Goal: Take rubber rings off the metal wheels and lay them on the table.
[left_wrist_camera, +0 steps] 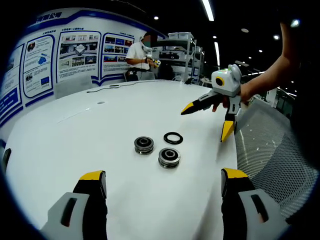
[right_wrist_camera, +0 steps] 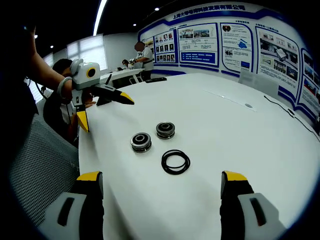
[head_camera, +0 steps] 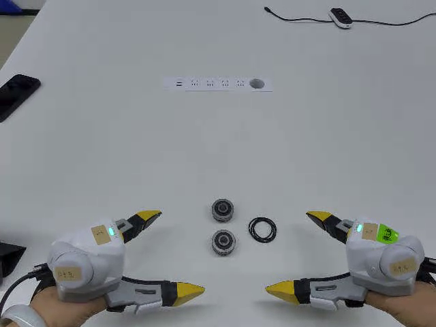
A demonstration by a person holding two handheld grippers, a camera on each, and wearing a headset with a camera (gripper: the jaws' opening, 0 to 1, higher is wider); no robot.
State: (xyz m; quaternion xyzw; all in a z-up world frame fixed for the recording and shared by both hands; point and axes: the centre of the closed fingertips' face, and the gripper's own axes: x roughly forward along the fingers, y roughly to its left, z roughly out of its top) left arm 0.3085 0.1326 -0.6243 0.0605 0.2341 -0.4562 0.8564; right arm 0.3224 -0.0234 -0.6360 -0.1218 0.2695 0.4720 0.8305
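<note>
My left gripper (head_camera: pixel 178 253) and right gripper (head_camera: pixel 289 253) both have their jaws spread wide with nothing in them, and both are held low over the near edge of the white table (head_camera: pixel 102 150). Between them, close to that edge, stand two metal wheels: the nearer wheel (head_camera: pixel 223 242) and the farther wheel (head_camera: pixel 223 210) just behind it, not touching. Black rubber rings (head_camera: pixel 262 229) lie flat on the table just right of the wheels, overlapping. Toward the far edge is an inset socket strip (head_camera: pixel 218 84). A black phone (head_camera: pixel 15 94) lies at the left edge.

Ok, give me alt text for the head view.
A far metal wheel and a near metal wheel sit on a white table, with black rubber rings lying just right of them. The left gripper and right gripper, both open, flank them.
</note>
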